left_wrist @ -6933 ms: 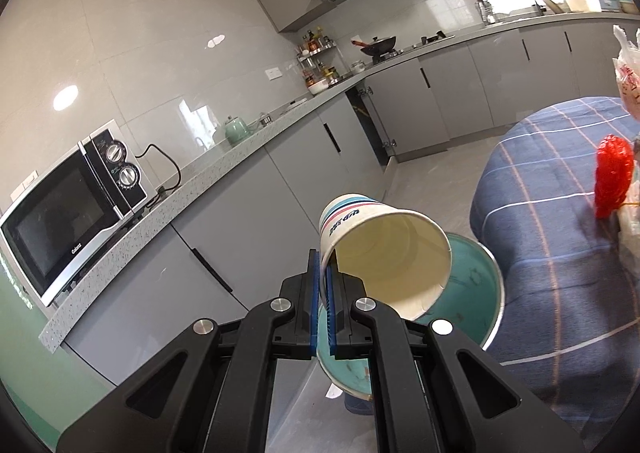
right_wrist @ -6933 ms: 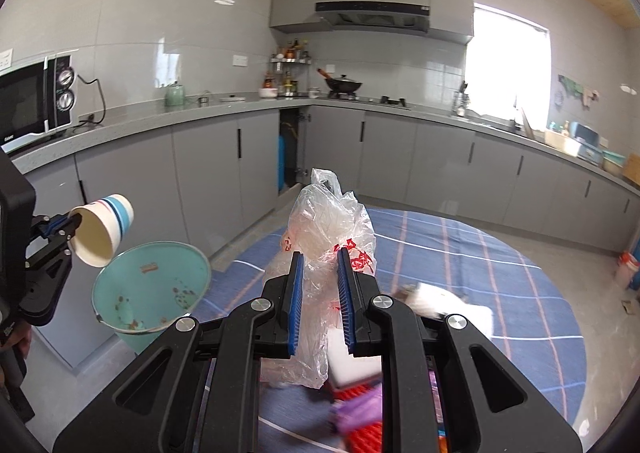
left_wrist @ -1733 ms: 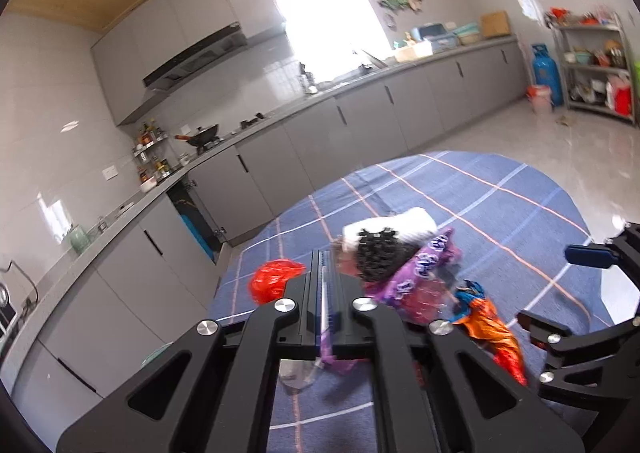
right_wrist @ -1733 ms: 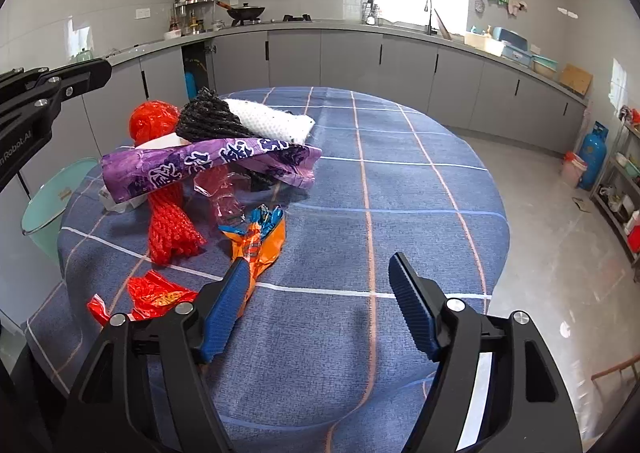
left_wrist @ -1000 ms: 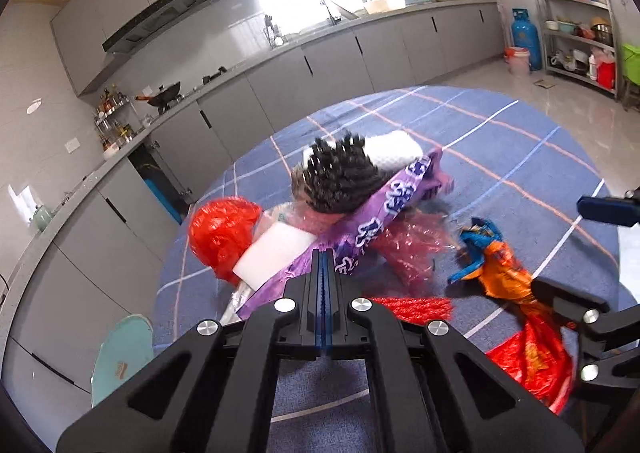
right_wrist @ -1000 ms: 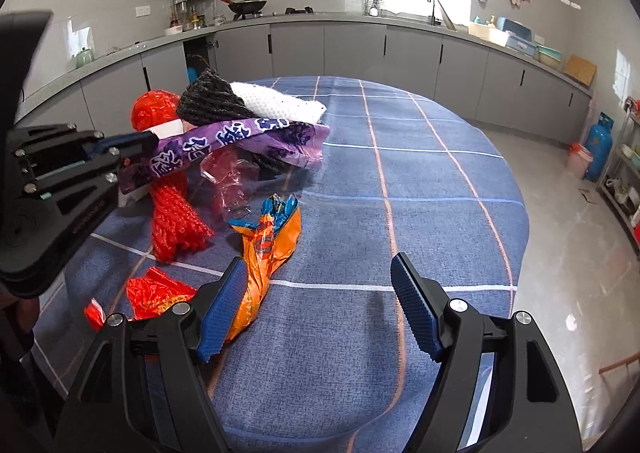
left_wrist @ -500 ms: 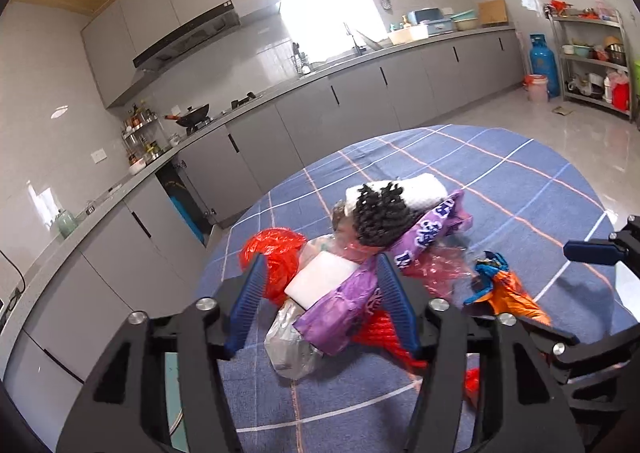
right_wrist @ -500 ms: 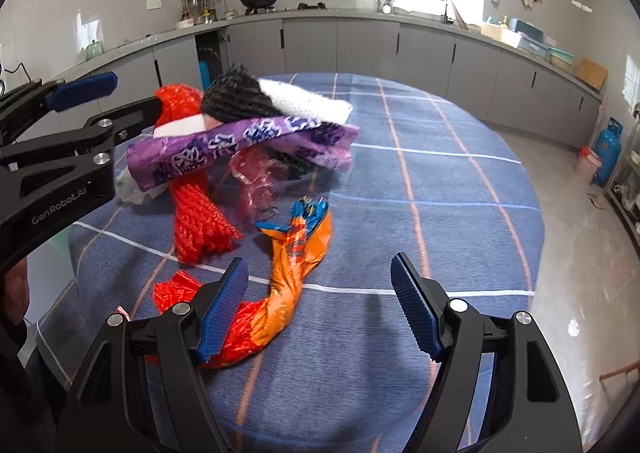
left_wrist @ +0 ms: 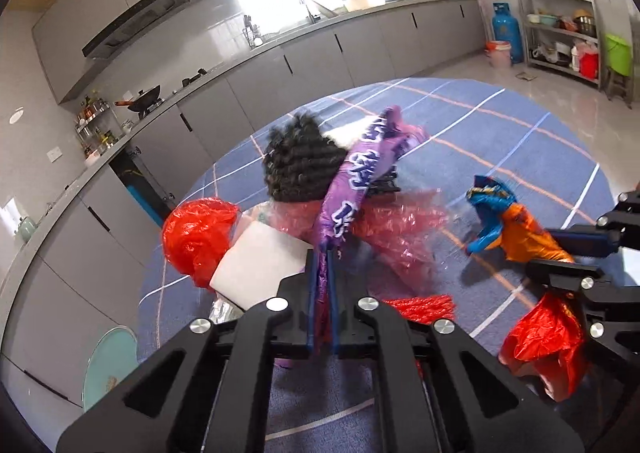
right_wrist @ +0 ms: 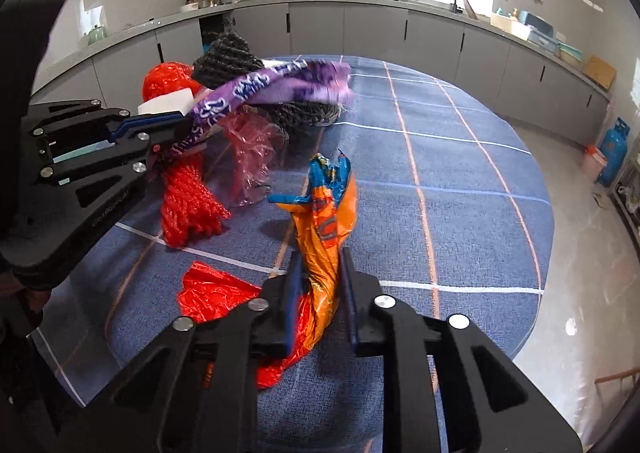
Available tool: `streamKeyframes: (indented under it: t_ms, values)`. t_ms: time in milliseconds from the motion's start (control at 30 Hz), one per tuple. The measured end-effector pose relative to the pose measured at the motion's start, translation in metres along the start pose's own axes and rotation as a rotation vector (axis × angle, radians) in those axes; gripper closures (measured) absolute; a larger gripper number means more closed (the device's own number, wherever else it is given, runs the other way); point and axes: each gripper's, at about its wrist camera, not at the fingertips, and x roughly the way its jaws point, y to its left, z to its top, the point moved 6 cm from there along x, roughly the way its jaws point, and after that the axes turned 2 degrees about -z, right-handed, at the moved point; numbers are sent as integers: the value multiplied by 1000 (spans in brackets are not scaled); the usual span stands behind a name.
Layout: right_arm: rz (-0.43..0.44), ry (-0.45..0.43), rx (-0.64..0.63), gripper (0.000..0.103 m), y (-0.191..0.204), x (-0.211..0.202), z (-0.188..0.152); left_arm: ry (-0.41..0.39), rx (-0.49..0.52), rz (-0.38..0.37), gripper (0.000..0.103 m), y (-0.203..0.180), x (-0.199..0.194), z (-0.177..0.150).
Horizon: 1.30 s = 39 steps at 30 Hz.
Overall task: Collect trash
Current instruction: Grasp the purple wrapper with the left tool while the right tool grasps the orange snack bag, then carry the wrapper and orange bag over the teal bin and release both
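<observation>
Half a second ago both sets of jaws gaping over the pile; now both pinched down on wrappers. Left gripper (left_wrist: 320,285) closed hard on the near end of the purple wrapper (left_wrist: 352,189), pads almost touching with only the film between, the far end of it draped over the black mesh wad (left_wrist: 300,169) at the middle of the heap and looking blurred in the right view, so probably on the move. Right gripper (right_wrist: 320,285) narrowed round the waist of the orange wrapper (right_wrist: 328,221), blue twisted tip standing up beyond the fingers, red tail trailing toward the camera; a sliver of gap visible beside the film, so grip likely but not certain to be tight. Relative to the black mesh wad: red bag (left_wrist: 196,233) and white foam block (left_wrist: 260,269) to its left, pink film (left_wrist: 396,229) just in front, red netting (right_wrist: 188,201) nearer the left claw, all on the blue checked tablecloth (right_wrist: 460,181). Teal bin (left_wrist: 108,365) low beside the table, left of the heap. Judged from this: two pieces in hand, lift and carry to the bin next; risk of the purple wrapper dragging the mesh wad along.
</observation>
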Motion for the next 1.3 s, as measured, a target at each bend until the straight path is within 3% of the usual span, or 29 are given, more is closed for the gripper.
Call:
streamKeyframes:
  t_ms: [233,433,767,1300]
  values:
    - [-40,-33,17,88,-22,-18,6,-98,15,47,100,1,-41,17]
    - [-73,-106,-21,88,-21,-41,24,-128,6,128,100,14,-78,23]
    - [-32,-150,-122,88,26,-50,44,-70,-54,289,100,74,-111,-6]
    - [41,-191,-256,88,122,-36,86,68,-163,513,99,175,-125,-68]
